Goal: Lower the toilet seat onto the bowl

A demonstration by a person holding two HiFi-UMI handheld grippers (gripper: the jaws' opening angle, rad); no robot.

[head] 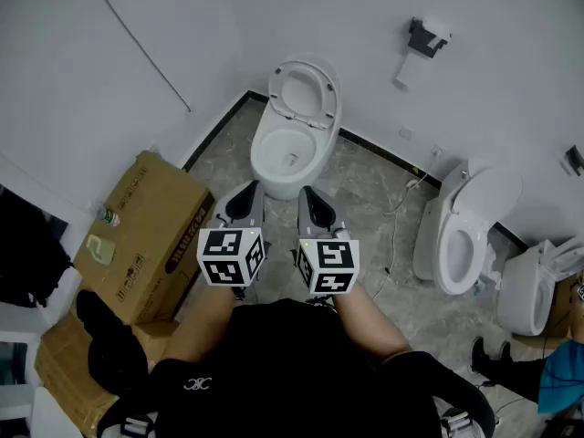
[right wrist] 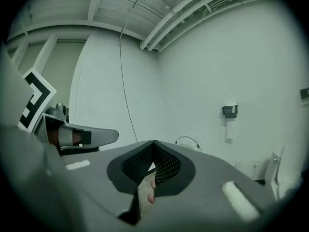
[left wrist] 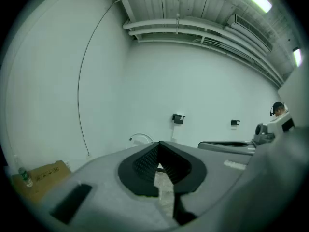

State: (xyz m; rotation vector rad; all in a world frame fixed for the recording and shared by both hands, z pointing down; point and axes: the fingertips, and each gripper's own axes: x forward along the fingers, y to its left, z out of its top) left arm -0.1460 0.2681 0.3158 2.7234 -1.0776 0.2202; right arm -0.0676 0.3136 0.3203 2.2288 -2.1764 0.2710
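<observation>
The toilet (head: 290, 149) and its toilet seat (head: 304, 88) are white, like the wall (head: 55, 80) and a second toilet (head: 461, 235). The floor (head: 365, 199) is grey with pale marbled veins, edged by a black skirting strip (head: 217, 129). The cardboard box (head: 151, 235) is brown with black print. The left gripper (head: 245, 201) and right gripper (head: 318, 206) are grey with black meshed pads (left wrist: 145, 164) and cubes patterned in black-and-white squares
</observation>
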